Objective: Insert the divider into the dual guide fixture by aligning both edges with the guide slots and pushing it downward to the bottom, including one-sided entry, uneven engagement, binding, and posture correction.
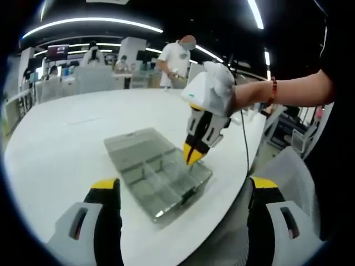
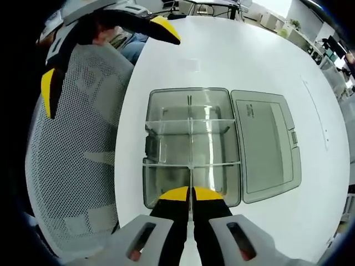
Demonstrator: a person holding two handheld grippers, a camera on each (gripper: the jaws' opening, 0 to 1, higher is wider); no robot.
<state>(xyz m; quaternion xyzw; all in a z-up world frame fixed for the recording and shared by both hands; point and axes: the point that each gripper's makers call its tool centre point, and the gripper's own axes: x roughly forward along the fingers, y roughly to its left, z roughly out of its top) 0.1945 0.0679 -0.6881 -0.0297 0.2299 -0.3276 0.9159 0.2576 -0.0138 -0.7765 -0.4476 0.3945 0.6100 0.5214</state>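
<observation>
**Two claws, one thin divider over the guide slots**

Pressed together on a thin clear divider [image 2: 191, 183], the right claw [image 2: 191, 194] stands directly above the open grey fixture box [image 2: 166, 100] on the white counter [image 2: 222, 50]. The divider's long edge apparently runs down into the box. The left claw [image 1: 183, 185] waits spread, near the box's front.

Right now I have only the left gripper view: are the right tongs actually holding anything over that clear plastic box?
Observer: Yes. The right tongs are shut on a thin clear plastic divider, lined up with the centre partition of the transparent compartment box.
Operator: And where do my left tongs sit relative to the table?
Observer: The left tongs hang open past the table edge, over a grey mesh chair.
</observation>
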